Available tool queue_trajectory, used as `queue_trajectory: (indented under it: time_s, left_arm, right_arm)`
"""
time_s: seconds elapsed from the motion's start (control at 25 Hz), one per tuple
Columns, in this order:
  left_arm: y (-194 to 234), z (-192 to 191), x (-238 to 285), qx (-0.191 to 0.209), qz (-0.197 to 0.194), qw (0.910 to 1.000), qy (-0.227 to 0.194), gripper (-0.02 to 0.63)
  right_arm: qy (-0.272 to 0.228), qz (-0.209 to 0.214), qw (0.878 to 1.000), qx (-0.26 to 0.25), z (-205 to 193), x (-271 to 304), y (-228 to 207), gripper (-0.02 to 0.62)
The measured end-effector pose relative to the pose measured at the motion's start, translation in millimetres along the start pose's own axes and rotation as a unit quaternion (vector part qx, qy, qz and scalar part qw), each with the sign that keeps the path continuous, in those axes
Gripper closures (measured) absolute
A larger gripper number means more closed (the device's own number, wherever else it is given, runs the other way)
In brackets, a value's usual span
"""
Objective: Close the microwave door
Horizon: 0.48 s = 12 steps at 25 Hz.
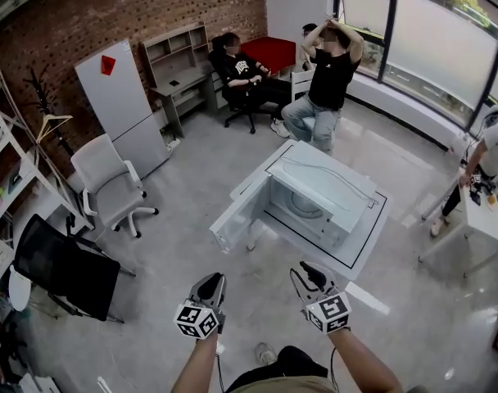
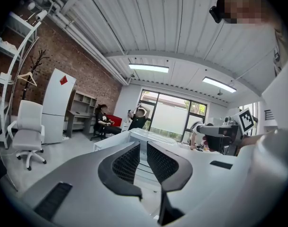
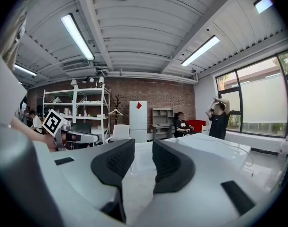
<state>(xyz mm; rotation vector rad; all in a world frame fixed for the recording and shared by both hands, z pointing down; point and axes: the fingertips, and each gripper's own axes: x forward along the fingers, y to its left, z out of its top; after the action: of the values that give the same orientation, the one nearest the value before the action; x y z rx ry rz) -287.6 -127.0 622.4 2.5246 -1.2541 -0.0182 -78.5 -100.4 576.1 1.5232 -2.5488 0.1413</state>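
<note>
A white microwave [image 1: 319, 195] sits on a low white table [image 1: 368, 252] in the middle of the room. Its door [image 1: 241, 211] stands swung out to the left and the cavity faces me. Both grippers hang side by side in front of me, short of the table and touching nothing. The left gripper [image 1: 210, 287] is open by a narrow gap with nothing between its pads [image 2: 126, 162], and it points at the microwave [image 2: 134, 137]. The right gripper [image 1: 313, 275] is also open and empty, its pads [image 3: 165, 163] apart, with the microwave [image 3: 215, 148] ahead to its right.
A white office chair [image 1: 110, 182] and a black chair [image 1: 65, 273] stand to the left, with a white fridge [image 1: 122, 105] behind them. One person [image 1: 327, 76] stands just beyond the table, another [image 1: 241, 72] sits by the desk. A third person [image 1: 486, 162] is at the right table.
</note>
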Motion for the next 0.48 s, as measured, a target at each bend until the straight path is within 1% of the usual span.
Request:
queue_trajectory:
  time_s: [0.16, 0.48]
  left_arm:
    - [3.3, 2.1, 5.5, 0.001, -0.004, 1.0000, 0.001, 0.568]
    - [15.2, 13.1, 6.9, 0.009, -0.003, 1.0000, -0.003, 0.568]
  right_arm:
    - [0.000, -0.007, 1.000, 0.005, -0.3, 0.5, 0.0, 0.491]
    - [0.003, -0.008, 1.000, 0.009, -6.1, 2.6, 3.8, 0.491]
